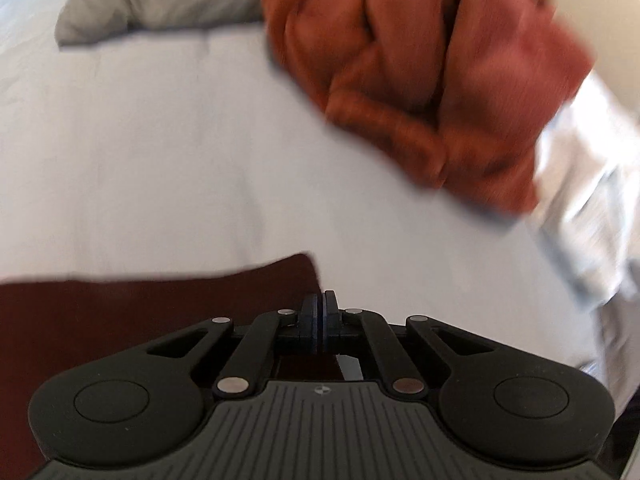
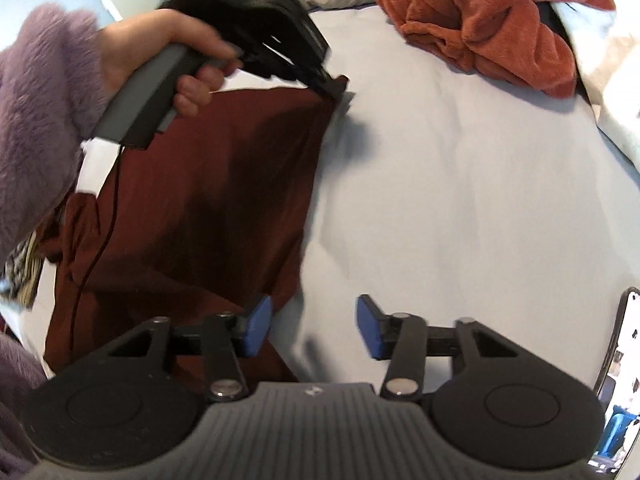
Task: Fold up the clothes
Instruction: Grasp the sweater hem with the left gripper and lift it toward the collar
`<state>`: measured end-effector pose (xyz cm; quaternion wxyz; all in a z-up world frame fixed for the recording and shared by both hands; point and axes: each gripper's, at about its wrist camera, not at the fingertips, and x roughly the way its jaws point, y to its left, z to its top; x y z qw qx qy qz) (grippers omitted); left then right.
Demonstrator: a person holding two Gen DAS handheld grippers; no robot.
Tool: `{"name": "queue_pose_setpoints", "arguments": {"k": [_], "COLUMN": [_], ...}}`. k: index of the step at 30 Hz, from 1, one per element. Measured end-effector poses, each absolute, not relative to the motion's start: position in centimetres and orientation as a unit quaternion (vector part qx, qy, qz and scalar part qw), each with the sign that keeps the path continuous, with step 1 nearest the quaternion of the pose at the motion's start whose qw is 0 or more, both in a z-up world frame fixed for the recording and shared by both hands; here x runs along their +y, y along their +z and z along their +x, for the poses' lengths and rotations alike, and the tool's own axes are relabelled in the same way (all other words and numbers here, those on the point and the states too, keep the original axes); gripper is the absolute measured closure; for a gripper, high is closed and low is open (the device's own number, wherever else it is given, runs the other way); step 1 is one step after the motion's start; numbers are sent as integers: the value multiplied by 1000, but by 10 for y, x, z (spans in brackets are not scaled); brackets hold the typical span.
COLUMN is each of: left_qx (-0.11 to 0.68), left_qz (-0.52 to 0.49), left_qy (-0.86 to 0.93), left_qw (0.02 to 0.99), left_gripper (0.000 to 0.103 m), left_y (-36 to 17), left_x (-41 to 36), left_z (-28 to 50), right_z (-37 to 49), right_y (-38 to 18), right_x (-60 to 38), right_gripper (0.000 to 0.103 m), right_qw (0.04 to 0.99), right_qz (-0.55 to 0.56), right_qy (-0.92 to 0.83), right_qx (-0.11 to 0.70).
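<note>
Maroon garment (image 2: 208,184) corner between closed left gripper (image 2: 334,86) jaws.

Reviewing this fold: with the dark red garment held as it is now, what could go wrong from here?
1. The left gripper pinches only one corner of the dark red garment; that thin bite may slip.
2. The right gripper is open beside the near edge, so that side could sag or fold crooked.
3. The orange garment lies bunched nearby and could snag.
</note>
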<state>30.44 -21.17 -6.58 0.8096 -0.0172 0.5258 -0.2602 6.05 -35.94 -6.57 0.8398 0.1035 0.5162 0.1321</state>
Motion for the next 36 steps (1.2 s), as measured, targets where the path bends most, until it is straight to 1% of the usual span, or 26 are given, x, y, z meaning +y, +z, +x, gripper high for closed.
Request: {"name": "queue_pose_setpoints", "arguments": {"k": [2,4,8,12,14,15,16,18,20,21,22,23,24,25,26,27,31,32,33,34,35,36], "left_qx": [512,518,515,523,526,528,530,536,534,535,535,536,535,531,526,522,516,520,524,528,534,539], "left_qz": [-32,-35,-43,-45,-44,-44,-44,-34,-16,-7,1,6,9,13,19,24,43,49,55,62,72,86], "left_qy": [-261,-264,-278,-281,-282,-283,-284,-295,-308,-311,-313,-315,-317,-322,-329,-337,-389,-401,-411,-422,-429,-431], "left_qw": [818,813,809,804,801,800,797,791,787,786,784,783,783,784,784,783,762,753,744,734,725,719], "left_gripper": [103,103,103,103,103,103,103,103,102,97,89,83,76,72,70,68,66,65,60,58,56,56], "left_y": [-56,-56,-59,-68,-73,-76,-79,-84,-86,-85,-85,-83,-81,-76,-70,-64,-38,-34,-32,-30,-33,-38], "left_x": [-206,-206,-211,-214,-213,-213,-211,-210,-209,-207,-204,-200,-195,-191,-187,-183,-169,-165,-160,-156,-151,-147], "left_z": [313,320,327,331,331,332,332,330,325,322,318,314,309,303,294,284,233,218,204,190,178,166], "right_z": [67,75,89,100,101,101,100,98,100,100,101,101,101,100,99,98,92,91,90,89,91,90], "right_y": [-69,-74,-80,-90,-98,-103,-107,-107,-107,-107,-107,-105,-103,-98,-91,-85,-67,-66,-66,-66,-67,-69], "right_x": [-365,-371,-378,-367,-359,-356,-355,-360,-367,-367,-367,-367,-366,-366,-366,-368,-372,-372,-372,-370,-369,-371], "right_gripper": [58,60,61,61,67,87,93,94,94,94,90,89,88,84,81,75,74,74,74,69,66,66], "right_qw": [838,830,819,800,793,787,783,791,791,789,787,787,788,792,798,803,813,813,813,812,810,808], "right_qz": [124,157,221,244,231,230,232,228,232,236,239,238,235,229,223,216,200,195,189,184,180,176], "right_qy": [121,114,102,113,110,113,113,86,75,77,80,85,89,93,96,97,119,127,135,142,149,155], "right_qx": [518,523,520,536,553,562,566,562,561,562,563,563,563,558,552,547,533,533,534,535,538,540]}}
